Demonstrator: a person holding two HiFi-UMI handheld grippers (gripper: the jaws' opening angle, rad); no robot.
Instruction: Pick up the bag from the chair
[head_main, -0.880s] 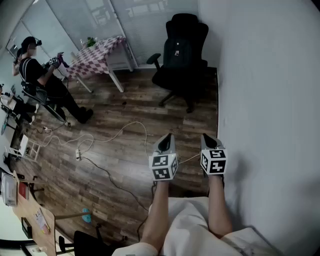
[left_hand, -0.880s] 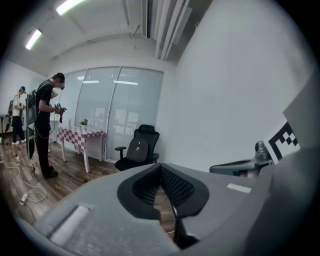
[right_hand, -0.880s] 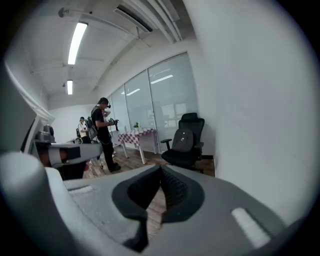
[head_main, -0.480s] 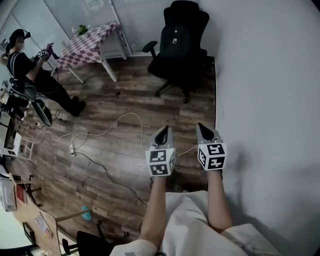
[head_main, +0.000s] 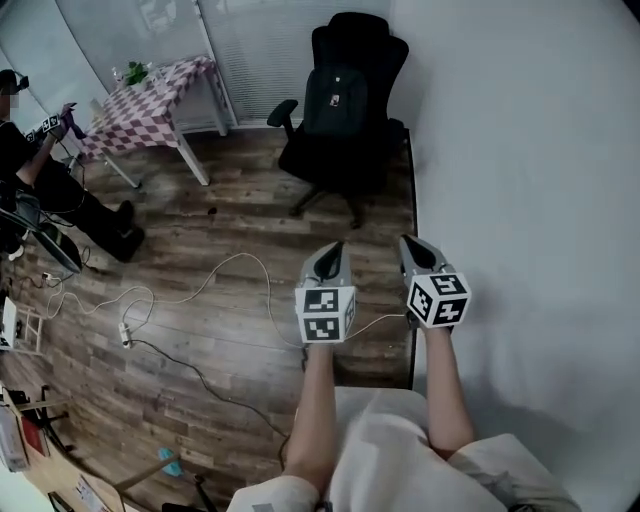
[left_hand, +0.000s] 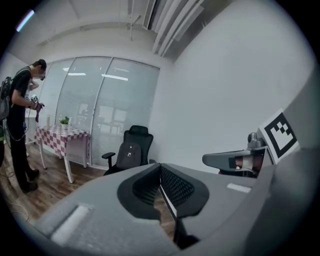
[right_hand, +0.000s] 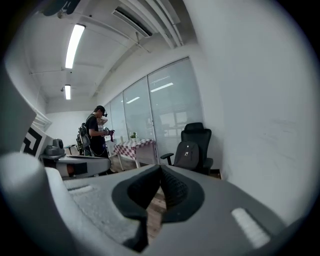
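Observation:
A black bag (head_main: 335, 100) leans upright against the back of a black office chair (head_main: 361, 36) in the far corner by the wall. It also shows as a small dark bag (left_hand: 130, 153) on the chair (left_hand: 139, 132) in the left gripper view, and as the bag (right_hand: 188, 150) on the chair (right_hand: 195, 128) in the right gripper view. My left gripper (head_main: 333, 248) and right gripper (head_main: 408, 243) are held side by side above the wooden floor, well short of the chair. Both point toward it. Each has its jaws closed together with nothing between them.
A white wall (head_main: 520, 150) runs close along my right. A checkered table (head_main: 150, 85) stands left of the chair before glass partitions. A person (head_main: 40, 170) stands at the far left. A white cable (head_main: 215, 280) and power strip (head_main: 125, 333) lie on the floor.
The chair and bag have grown slightly nearer and shifted left in the head view. The person has slid toward the left edge. Both grippers stay shut and side by side.

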